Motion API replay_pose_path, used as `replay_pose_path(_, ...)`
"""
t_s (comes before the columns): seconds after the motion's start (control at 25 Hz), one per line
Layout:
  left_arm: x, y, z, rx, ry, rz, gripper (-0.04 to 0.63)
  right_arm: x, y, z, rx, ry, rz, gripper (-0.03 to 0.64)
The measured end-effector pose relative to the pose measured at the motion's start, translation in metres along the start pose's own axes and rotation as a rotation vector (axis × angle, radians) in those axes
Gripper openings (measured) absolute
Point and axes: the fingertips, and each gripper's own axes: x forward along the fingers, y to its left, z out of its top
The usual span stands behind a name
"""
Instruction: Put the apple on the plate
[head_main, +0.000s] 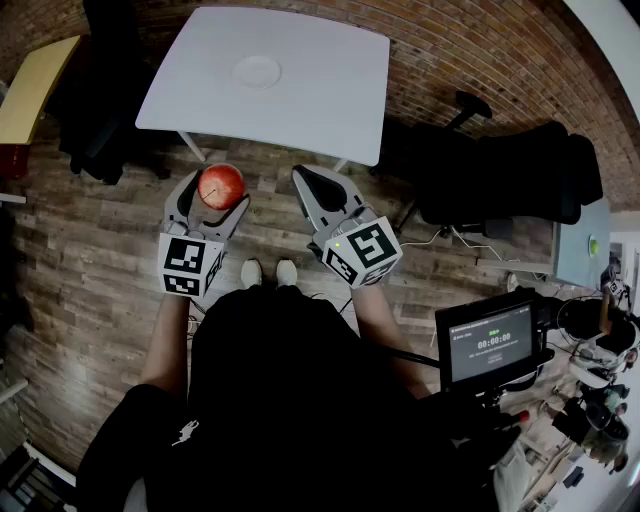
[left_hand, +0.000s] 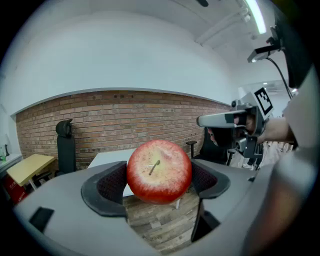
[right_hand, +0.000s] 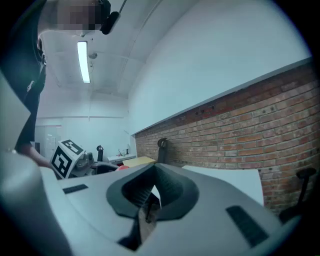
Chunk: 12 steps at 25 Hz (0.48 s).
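Note:
A red apple (head_main: 221, 184) with a short stem sits between the jaws of my left gripper (head_main: 218, 192), whose pads press its two sides. It is held in the air above the wooden floor, short of the white table (head_main: 300, 90). In the left gripper view the apple (left_hand: 159, 171) fills the gap between the pads. A white plate (head_main: 256, 71) lies on the table's far middle. My right gripper (head_main: 306, 184) hovers to the right of the apple, shut with nothing in it; its jaws (right_hand: 152, 194) meet at the tips.
A black office chair (head_main: 505, 180) stands right of the table, beside a brick wall (head_main: 480, 50). At the far left is a yellow desk (head_main: 35, 85). A small monitor (head_main: 490, 345) is at my right side. A person's white shoes (head_main: 268, 272) are on the floor.

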Motion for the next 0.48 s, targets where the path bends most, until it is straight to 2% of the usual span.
replay_pose_path(0.48, 0.0011, -0.0100, -0.0072, 0.009, 0.017, 0.003, 0.399, -0.0077, 0.0001, -0.0086, 0.002, 0.006, 0.026, 0.003)
